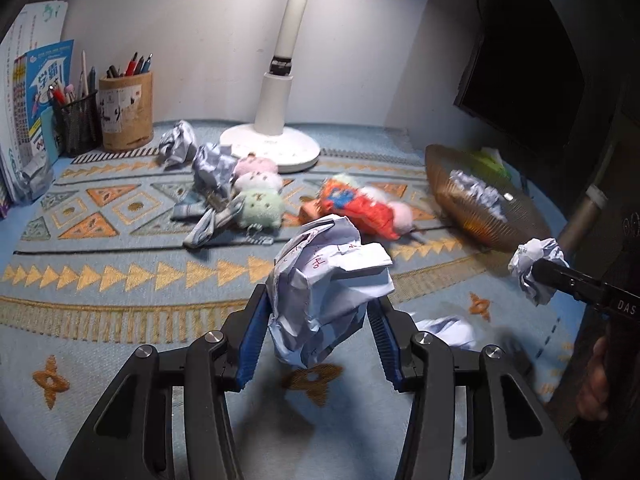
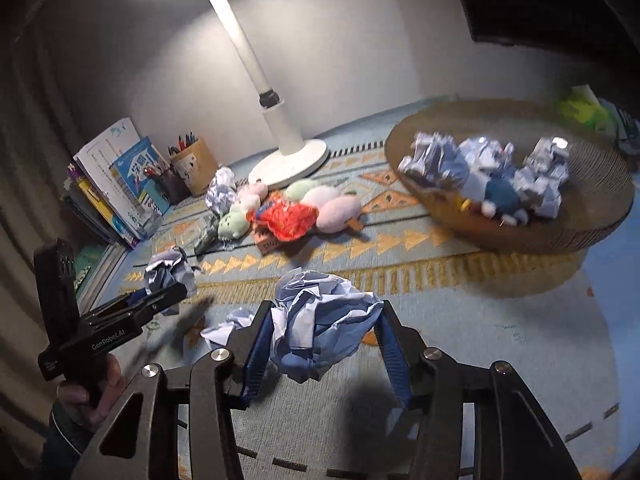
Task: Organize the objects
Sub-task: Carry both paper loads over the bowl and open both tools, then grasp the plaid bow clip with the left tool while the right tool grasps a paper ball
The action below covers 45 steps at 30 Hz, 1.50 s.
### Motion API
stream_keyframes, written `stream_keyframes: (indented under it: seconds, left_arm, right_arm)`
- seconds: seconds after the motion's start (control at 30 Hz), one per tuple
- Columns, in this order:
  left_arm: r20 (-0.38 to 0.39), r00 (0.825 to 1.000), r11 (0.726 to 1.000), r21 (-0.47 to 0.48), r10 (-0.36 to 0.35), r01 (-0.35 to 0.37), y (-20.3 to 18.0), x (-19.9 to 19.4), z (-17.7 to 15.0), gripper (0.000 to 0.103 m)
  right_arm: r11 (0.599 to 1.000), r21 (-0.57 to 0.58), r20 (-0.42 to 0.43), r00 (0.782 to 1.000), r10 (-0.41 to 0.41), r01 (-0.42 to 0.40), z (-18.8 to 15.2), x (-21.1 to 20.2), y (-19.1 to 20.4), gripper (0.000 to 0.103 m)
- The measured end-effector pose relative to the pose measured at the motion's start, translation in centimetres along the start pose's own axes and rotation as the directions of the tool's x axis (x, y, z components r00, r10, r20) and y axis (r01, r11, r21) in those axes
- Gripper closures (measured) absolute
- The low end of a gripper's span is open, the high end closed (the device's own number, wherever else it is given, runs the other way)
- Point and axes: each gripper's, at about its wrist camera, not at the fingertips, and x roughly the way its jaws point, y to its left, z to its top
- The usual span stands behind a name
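My left gripper [image 1: 320, 312] is shut on a crumpled white paper ball [image 1: 324, 280] with red writing, held above the patterned mat. My right gripper [image 2: 320, 320] is shut on a bluish crumpled paper ball [image 2: 324, 328]; it also shows in the left wrist view [image 1: 536, 272] near the brown round basket [image 1: 512, 216]. The basket [image 2: 592, 184] holds several paper balls [image 2: 476, 168] and a small blue plush. The left gripper with its ball shows in the right wrist view [image 2: 168, 276]. Another paper ball [image 2: 228, 328] lies on the mat. Two more lie by the plush toys [image 1: 260, 192].
A white desk lamp [image 1: 276, 120] stands at the back. Pen holders [image 1: 126, 116] and books [image 1: 28, 108] are at the back left. A striped cloth [image 1: 212, 216] and an orange packet [image 1: 356, 204] lie mid-mat. A green pack [image 2: 584, 112] sits behind the basket.
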Motion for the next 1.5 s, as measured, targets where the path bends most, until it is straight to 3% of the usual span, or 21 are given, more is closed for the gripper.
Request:
stream_keyframes:
  seconds: [0.07,0.17,0.3,0.47,0.57,0.63,0.7,0.77,0.87,1.03,1.17,1.23,1.3,1.4,1.5]
  left_arm:
    - [0.029,0.999,0.999,0.018,-0.036,0.035,-2.1,-1.3,2.2,0.057]
    - [0.068,0.993,0.992,0.094,-0.093,0.086,-6.8,-2.7,6.1,0.057]
    - [0.007,0.982,0.972,0.142,-0.189,0.186,-13.0,-0.8,10.5,0.057]
    - [-0.113,0.961,0.954,0.14,-0.251,0.266,-18.1,5.6,11.5,0.057]
    - [-0.159,0.958,0.95,0.169,-0.238,0.264,-20.4,9.2,10.8,0.057]
    - [-0.174,0.957,0.946,0.188,-0.232,0.264,-21.5,10.9,10.7,0.052]
    - [-0.207,0.948,0.942,0.182,-0.242,0.28,-21.9,12.3,10.6,0.043]
    - [-0.243,0.937,0.944,0.154,-0.249,0.291,-21.8,13.2,10.7,0.032]
    - [-0.238,0.933,0.948,0.107,-0.269,0.301,-20.4,12.9,10.5,0.032]
    - [-0.117,0.964,0.961,0.114,-0.239,0.252,-16.6,7.6,10.7,0.032]
    - [0.03,0.987,0.978,0.139,-0.16,0.154,-12.6,1.0,11.1,0.031]
    - [0.106,0.99,0.988,0.134,-0.096,0.081,-10.4,-2.4,11.3,0.024]
    - [0.179,0.983,0.993,0.115,-0.024,0.003,-8.3,-5.5,11.4,0.0]
    - [0.291,0.954,0.994,0.062,0.071,-0.093,-5.3,-9.5,10.7,0.001]
    - [0.327,0.939,0.993,0.017,0.104,-0.116,-2.5,-11.0,9.0,0.001]
  right_arm:
    - [0.999,-0.016,0.068,0.997,-0.046,0.047,2.1,-2.5,-0.4,0.054]
    - [0.991,0.025,0.184,0.974,-0.131,0.129,5.3,-6.6,-1.9,0.054]
    - [0.967,0.165,0.259,0.938,-0.231,0.193,8.2,-9.4,-5.9,0.054]
    - [0.944,0.233,0.152,0.949,-0.274,0.236,9.4,-6.6,-10.3,0.053]
    - [0.932,0.266,0.103,0.954,-0.282,0.247,9.3,-4.8,-12.6,0.053]
    - [0.93,0.281,0.085,0.959,-0.271,0.238,9.1,-3.9,-13.8,0.052]
    - [0.925,0.308,0.063,0.965,-0.254,0.223,9.0,-3.2,-15.0,0.033]
    - [0.916,0.332,0.072,0.962,-0.262,0.225,8.8,-3.0,-15.8,0.031]
    - [0.916,0.338,0.063,0.966,-0.252,0.217,8.2,-3.1,-16.1,0.031]
    - [0.939,0.305,0.085,0.978,-0.192,0.158,7.6,-3.8,-14.3,0.031]
    - [0.976,0.19,0.127,0.983,-0.135,0.11,8.1,-4.7,-9.1,0.03]
    - [0.988,0.13,0.145,0.984,-0.102,0.084,8.3,-4.9,-6.1,0.028]
    - [0.995,0.076,0.162,0.984,-0.07,0.058,8.5,-4.9,-3.2,0.023]
    - [1.0,0.009,0.157,0.988,-0.017,0.016,8.3,-3.8,0.5,0.022]
    - [1.0,-0.024,0.113,0.994,0.01,-0.007,7.1,-1.2,2.9,0.022]
